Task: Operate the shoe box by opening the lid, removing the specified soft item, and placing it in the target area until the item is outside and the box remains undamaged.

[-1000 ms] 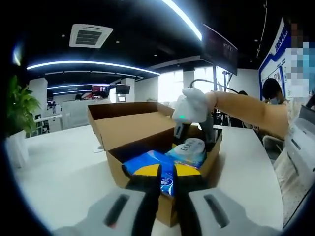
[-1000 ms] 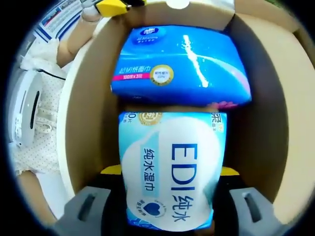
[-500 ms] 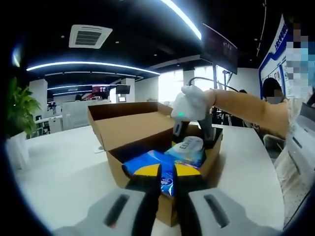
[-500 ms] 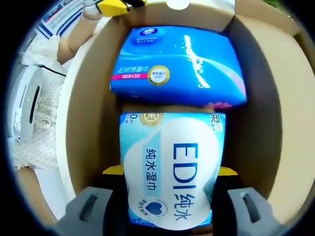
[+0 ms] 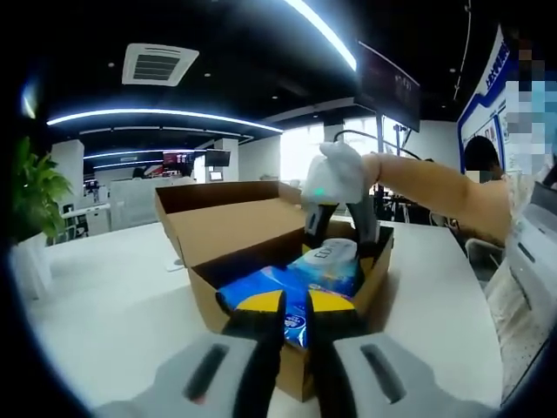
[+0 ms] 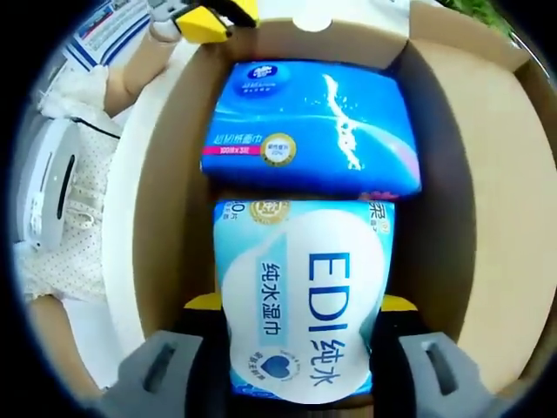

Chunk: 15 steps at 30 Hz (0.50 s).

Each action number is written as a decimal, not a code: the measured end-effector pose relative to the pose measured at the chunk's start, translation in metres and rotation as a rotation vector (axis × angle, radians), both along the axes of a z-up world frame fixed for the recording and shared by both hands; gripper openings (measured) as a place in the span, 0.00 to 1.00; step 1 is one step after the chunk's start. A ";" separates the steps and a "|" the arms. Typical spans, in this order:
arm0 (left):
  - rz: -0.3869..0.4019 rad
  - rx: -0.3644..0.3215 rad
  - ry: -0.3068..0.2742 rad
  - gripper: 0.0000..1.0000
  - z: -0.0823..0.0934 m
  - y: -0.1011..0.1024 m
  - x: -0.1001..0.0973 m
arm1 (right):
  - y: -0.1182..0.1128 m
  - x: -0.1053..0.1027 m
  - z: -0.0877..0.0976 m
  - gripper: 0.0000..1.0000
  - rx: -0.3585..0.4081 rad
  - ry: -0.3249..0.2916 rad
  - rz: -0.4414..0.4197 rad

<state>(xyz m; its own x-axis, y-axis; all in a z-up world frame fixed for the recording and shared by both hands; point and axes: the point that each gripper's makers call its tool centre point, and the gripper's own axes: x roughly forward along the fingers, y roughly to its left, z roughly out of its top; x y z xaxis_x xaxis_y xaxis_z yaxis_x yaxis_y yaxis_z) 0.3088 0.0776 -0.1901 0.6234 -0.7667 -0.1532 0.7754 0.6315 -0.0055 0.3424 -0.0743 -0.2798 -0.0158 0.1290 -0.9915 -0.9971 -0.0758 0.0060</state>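
Shoe box status, left gripper view: the cardboard box sits on a white table directly ahead of the left gripper, with its lid folded back on the far left side. The left gripper's yellow-tipped jaws stand nearly together with a narrow gap, holding nothing, just at the near wall of the box. Beyond the tips lies a blue tissue pack, and past that a pale wet wipes pack (raised above the tissue pack). The right gripper reaches down into the far end of the box from above, its jaws on either side of the wet wipes pack. A person's forearm extends to it from the right.

Right gripper view: the camera looks down into the shoe box. The right gripper is closed against both sides of the wet wipes pack, which fills the space between its jaws. Ahead of it the blue tissue pack lies flat on the box floor. The left gripper's yellow tip shows at the far rim.
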 end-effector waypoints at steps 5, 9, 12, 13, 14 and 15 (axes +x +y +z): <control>0.000 0.000 0.000 0.09 0.000 0.000 0.000 | 0.000 -0.001 0.012 0.63 -0.006 -0.003 0.003; 0.000 -0.001 0.000 0.09 0.000 0.000 0.000 | 0.000 0.001 0.026 0.63 -0.004 -0.021 -0.003; -0.001 -0.002 0.001 0.09 0.001 0.001 0.001 | 0.001 0.002 0.039 0.63 0.001 -0.040 -0.004; 0.000 -0.001 0.001 0.09 0.001 0.001 0.001 | 0.001 0.002 0.044 0.63 0.000 -0.047 -0.008; -0.001 -0.002 0.001 0.09 0.001 0.001 0.001 | 0.000 0.002 0.047 0.63 0.001 -0.051 -0.006; -0.001 -0.003 0.001 0.09 0.001 0.001 0.001 | 0.000 0.003 0.053 0.63 0.003 -0.057 -0.007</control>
<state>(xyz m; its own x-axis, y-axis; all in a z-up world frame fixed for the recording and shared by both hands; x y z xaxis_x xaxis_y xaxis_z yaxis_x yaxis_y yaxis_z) 0.3102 0.0790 -0.1890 0.6225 -0.7677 -0.1520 0.7759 0.6308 -0.0081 0.3451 -0.0742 -0.2269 0.0415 0.1323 -0.9903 -0.9963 -0.0685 -0.0509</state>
